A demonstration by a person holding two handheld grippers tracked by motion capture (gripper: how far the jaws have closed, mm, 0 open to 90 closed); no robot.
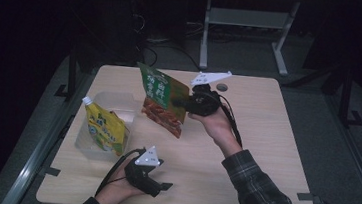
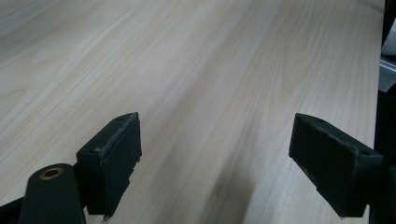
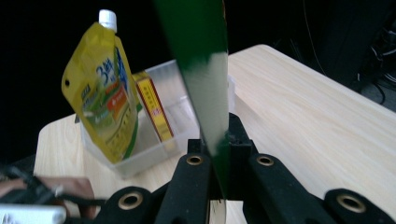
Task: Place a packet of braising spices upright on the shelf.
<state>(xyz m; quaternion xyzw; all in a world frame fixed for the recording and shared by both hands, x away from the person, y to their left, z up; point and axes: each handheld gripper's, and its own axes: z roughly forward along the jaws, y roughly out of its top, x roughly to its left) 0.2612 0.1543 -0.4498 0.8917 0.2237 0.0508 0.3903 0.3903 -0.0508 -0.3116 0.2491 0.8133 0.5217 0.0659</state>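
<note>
A green snack bag [image 1: 163, 99] with an orange-brown lower half hangs in the air above the table's middle. My right gripper [image 1: 175, 102] is shut on the bag's right edge; in the right gripper view the bag [image 3: 205, 88] runs edge-on up from between the jaws. To its left stands a clear plastic bin [image 1: 118, 103] holding a yellow spouted pouch [image 1: 103, 127] and a yellow and red box [image 3: 152, 105]. My left gripper [image 1: 163, 186] rests low near the table's front edge, right of the bin's near corner, its jaws wide apart over bare wood [image 2: 215, 140].
The light wooden table [image 1: 265, 140] has a round cable hole [image 1: 222, 87] near its far edge. Dark floor, cables and a white desk frame [image 1: 246, 33] lie beyond. The person's plaid sleeve [image 1: 261, 190] crosses the table's near right.
</note>
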